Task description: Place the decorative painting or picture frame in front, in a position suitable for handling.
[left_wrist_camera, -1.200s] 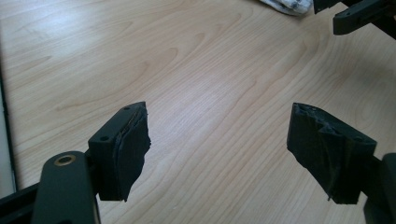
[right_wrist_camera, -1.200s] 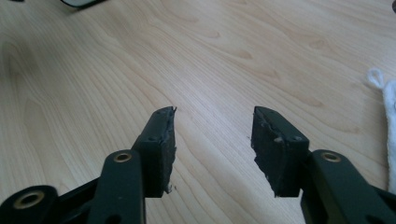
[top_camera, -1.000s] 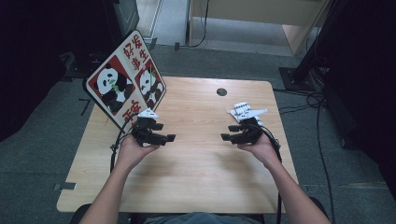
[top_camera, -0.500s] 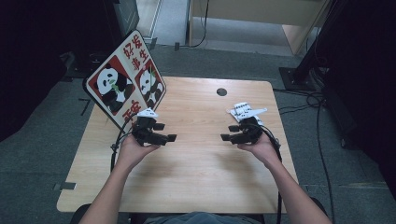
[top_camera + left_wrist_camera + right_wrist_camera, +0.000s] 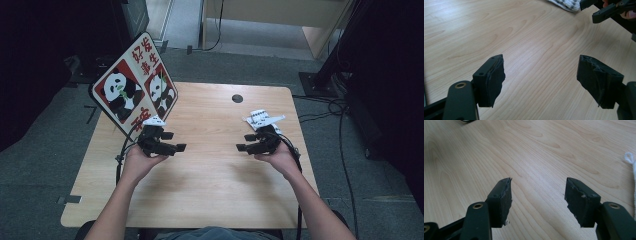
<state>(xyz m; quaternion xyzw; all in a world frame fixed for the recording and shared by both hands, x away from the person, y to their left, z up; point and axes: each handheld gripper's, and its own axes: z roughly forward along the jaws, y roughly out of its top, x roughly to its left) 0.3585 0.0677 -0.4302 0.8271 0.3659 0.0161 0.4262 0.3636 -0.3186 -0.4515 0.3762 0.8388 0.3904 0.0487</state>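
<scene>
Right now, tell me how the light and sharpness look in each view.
High view: the wooden table is evenly lit, the surrounding floor falls dark, and detail is soft. Left gripper view: pale glare whitens the tabletop's far left, and the left gripper looks sharp. Right gripper view: bright wash along the top, and the right gripper is crisp.

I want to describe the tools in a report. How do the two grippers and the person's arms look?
Both the left gripper and the right gripper are black, each with two blocky jaws whose dark pads look worn and ragged at the edges. Brass-coloured rivets sit at the jaw joints. Each carries a pale three-cornered plate on top, and a black cable trails from each. The forearms are bare; no sleeves show.
</scene>
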